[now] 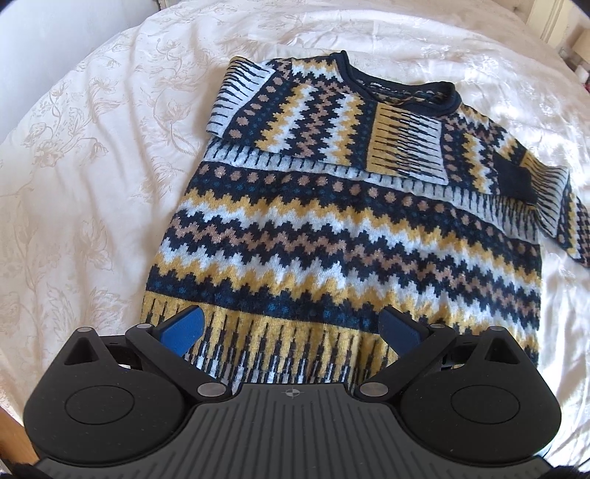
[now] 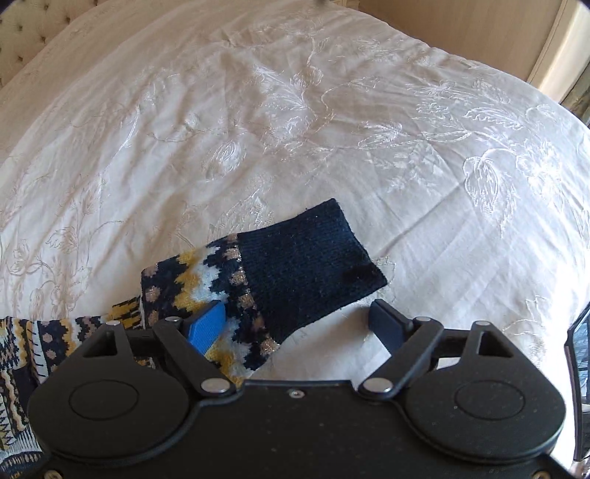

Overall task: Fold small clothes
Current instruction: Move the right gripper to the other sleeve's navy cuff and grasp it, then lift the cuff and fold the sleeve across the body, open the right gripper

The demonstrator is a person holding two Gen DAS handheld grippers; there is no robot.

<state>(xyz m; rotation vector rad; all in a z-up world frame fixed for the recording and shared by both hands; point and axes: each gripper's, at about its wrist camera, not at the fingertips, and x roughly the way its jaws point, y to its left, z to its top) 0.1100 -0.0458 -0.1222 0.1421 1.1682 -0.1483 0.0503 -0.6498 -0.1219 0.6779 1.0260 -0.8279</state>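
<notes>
A knitted sweater (image 1: 332, 235) with navy, yellow, white and tan zigzag bands lies flat on the bed, collar at the far side. One sleeve (image 1: 313, 121) is folded across its chest. My left gripper (image 1: 291, 331) is open and empty, hovering over the sweater's hem. In the right wrist view the other sleeve's navy cuff (image 2: 309, 265) lies on the bedspread. My right gripper (image 2: 298, 324) is open, its jaws either side of that sleeve just behind the cuff; whether the pads touch it I cannot tell.
A white embroidered bedspread (image 2: 332, 129) covers the whole bed (image 1: 92, 165). A tufted headboard (image 2: 33, 22) shows at the upper left of the right wrist view. Wooden furniture (image 2: 461, 25) stands beyond the bed's far edge.
</notes>
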